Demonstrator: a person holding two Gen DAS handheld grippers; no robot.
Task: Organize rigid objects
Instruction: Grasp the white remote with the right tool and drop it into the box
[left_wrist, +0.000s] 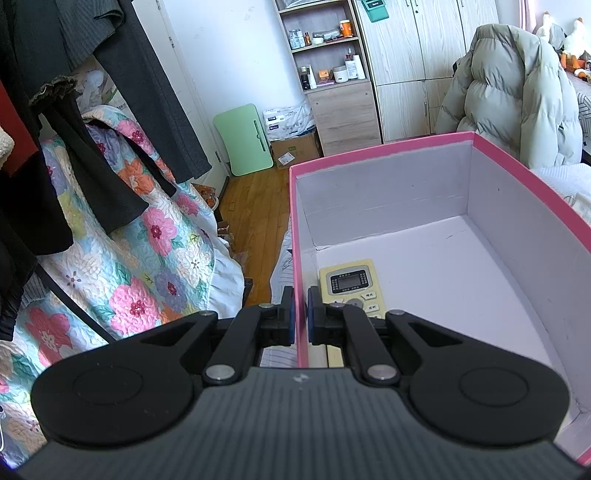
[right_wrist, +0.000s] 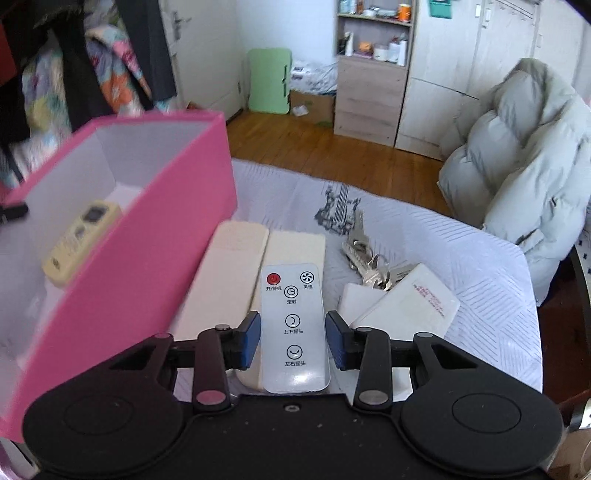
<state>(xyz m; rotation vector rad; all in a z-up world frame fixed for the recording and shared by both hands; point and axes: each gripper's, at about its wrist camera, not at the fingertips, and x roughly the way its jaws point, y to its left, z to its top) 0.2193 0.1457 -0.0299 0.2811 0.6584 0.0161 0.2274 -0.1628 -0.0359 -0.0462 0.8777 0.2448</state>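
Left tool (left_wrist: 301, 314) clenched on the pink box (left_wrist: 532, 173) wall, yellow remote (left_wrist: 351, 284) inside, right tool (right_wrist: 293, 338) released, straddling a white fan remote (right_wrist: 293, 325) on the bed (right_wrist: 480, 266), keys (right_wrist: 365, 258) beside

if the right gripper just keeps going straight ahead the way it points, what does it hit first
Probably nothing new: the white fan remote already lies between the right gripper fingers. Pushed on, they would likely slide along it over the cream remotes beneath; depth is unclear.

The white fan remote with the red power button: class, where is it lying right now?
In the right wrist view, the white fan remote lies between the open right gripper's fingers, atop two cream remotes, right of the pink box, left of the keys.
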